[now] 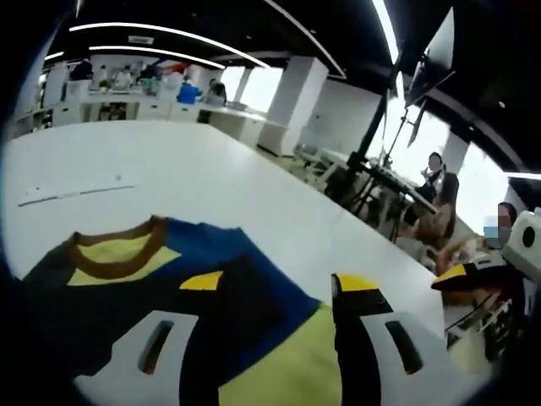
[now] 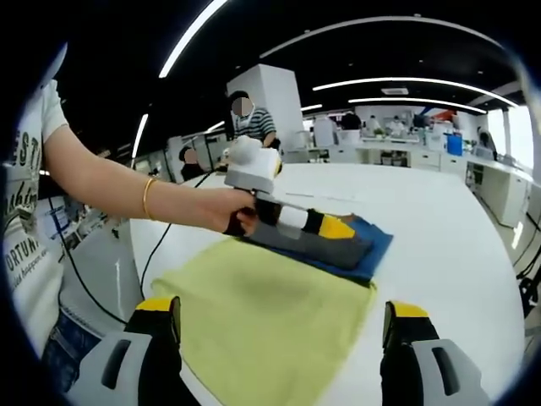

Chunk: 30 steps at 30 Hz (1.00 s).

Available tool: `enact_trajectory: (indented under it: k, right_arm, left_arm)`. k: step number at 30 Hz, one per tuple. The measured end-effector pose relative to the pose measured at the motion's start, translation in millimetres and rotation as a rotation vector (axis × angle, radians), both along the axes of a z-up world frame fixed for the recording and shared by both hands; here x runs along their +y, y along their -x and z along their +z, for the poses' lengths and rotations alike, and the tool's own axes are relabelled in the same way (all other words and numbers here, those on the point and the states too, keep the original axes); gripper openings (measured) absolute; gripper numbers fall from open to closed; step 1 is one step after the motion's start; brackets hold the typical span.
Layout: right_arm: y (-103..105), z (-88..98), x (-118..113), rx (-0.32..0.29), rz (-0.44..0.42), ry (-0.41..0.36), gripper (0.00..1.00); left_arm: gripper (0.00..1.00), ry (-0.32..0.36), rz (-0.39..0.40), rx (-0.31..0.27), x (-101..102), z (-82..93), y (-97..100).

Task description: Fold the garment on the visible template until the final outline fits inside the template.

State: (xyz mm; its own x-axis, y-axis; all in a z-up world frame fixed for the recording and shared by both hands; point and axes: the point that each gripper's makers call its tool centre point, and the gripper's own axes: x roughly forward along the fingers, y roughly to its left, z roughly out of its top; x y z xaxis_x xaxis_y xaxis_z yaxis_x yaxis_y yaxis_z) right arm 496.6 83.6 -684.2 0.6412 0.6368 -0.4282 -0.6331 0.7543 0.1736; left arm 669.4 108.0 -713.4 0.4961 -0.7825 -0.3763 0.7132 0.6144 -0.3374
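Note:
The garment (image 1: 254,254) lies flat on the white table (image 1: 169,161): blue and dark panels, a yellow-green part and a brown collar (image 1: 114,254). My left gripper (image 1: 279,283) is open, its yellow-tipped jaws spread low over the blue cloth with nothing pinched. In the right gripper view a hand holds that left gripper (image 2: 338,228) down on the blue end of the garment (image 2: 372,249), while the yellow-green part (image 2: 262,313) spreads toward me. My right gripper (image 2: 283,309) stands open above the yellow-green cloth. Its yellow tip (image 1: 461,272) enters the left gripper view from the right.
Faint thin marks (image 1: 76,193) run across the table beyond the collar. The person's arm (image 2: 127,190) reaches in from the left. Other people sit by a stand (image 1: 435,203) off the table's right edge, and desks (image 2: 397,148) line the far side.

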Motion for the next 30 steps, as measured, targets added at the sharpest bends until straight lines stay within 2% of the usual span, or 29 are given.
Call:
enact_trajectory:
  k: [2,4,9,20,23,30]
  right_arm:
    - [-1,-0.6,3,0.009,0.014,-0.007,0.99]
    - [-1,0.5,7,0.013,0.028,-0.020,0.99]
    - [-3,2.6,12,0.009,0.056,-0.013,0.99]
    - [0,2.8,26,-0.003,0.130,0.012,0.99]
    - [2,1.5,29,0.006,0.151,0.013,0.99]
    - [6,-1.7,36,0.018,0.197,0.042,0.99]
  left_arm:
    - [0.59,-0.011,0.018,-0.011,9,4.7,-0.1]
    - [0.66,0.021,0.033,-0.019,15,12.4,0.3]
    - [0.79,0.012,0.022,-0.053,31,19.9,8.4]
    - [0.98,0.007,-0.003,-0.136,69,35.5,35.3]
    - [0.99,-0.017,-0.008,-0.138,81,34.6,43.6]
    - [0.99,-0.017,-0.011,-0.163,103,39.8,66.6]
